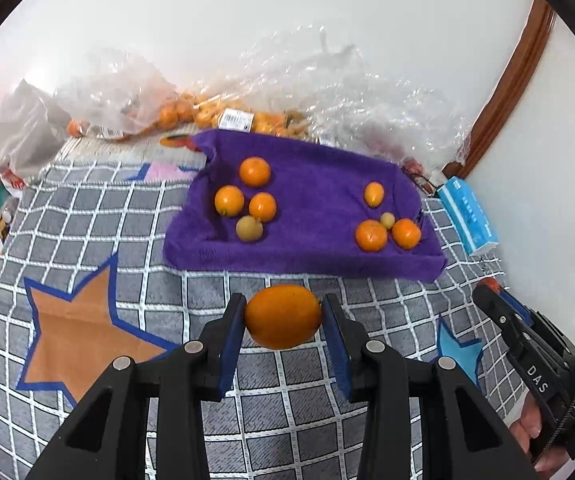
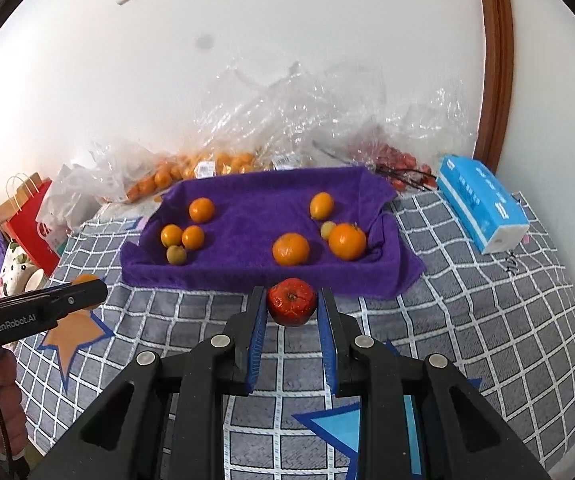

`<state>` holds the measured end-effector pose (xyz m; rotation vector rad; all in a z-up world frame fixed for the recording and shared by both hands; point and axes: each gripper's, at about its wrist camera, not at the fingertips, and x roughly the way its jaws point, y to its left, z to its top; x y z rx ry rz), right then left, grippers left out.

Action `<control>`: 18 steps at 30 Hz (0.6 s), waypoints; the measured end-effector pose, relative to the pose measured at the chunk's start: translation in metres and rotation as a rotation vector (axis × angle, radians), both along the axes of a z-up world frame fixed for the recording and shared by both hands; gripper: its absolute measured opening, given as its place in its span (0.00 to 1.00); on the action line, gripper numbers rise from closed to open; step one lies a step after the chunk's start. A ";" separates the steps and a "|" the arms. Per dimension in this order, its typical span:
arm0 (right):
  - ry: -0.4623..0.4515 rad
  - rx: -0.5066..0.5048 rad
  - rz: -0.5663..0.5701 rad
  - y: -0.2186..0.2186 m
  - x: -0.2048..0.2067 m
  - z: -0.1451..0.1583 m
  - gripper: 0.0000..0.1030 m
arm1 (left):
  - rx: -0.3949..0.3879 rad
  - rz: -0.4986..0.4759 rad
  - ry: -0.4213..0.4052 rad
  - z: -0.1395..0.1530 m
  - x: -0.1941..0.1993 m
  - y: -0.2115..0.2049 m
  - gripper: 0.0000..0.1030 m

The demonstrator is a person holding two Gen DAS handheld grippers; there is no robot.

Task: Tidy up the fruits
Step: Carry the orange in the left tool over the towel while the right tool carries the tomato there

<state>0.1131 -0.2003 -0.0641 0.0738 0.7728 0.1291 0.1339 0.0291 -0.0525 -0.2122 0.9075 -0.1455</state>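
My left gripper (image 1: pixel 283 316) is shut on an orange fruit (image 1: pixel 282 316), held above the checked cloth just short of the purple towel (image 1: pixel 311 196). My right gripper (image 2: pixel 292 302) is shut on a small red fruit (image 2: pixel 291 302), also lifted near the purple towel (image 2: pixel 255 216). On the towel, several orange fruits and one greenish one (image 1: pixel 249 228) lie in a left cluster. Another group of oranges (image 2: pixel 290 249) with a small yellow fruit (image 2: pixel 328 229) lies on the right. The right gripper's side shows at the right edge of the left wrist view.
Clear plastic bags (image 2: pixel 287 120) with oranges and red fruit lie along the white wall behind the towel. A blue tissue pack (image 2: pixel 481 202) lies at the right. A red paper bag (image 2: pixel 33 224) and clutter sit at the left. The grey checked cloth (image 1: pixel 87 208) has star patterns.
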 end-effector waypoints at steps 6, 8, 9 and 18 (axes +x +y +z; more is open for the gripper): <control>-0.016 -0.008 0.003 0.002 0.005 0.011 0.24 | -0.004 -0.002 -0.025 0.016 0.003 0.002 0.36; -0.022 -0.009 0.004 0.002 0.008 0.014 0.24 | -0.011 -0.003 -0.033 0.020 0.004 0.004 0.36; -0.024 -0.009 0.004 0.002 0.009 0.015 0.24 | -0.012 -0.004 -0.036 0.021 0.006 0.004 0.36; -0.038 -0.016 0.009 0.006 0.022 0.025 0.24 | 0.006 -0.010 -0.069 0.036 0.017 0.006 0.36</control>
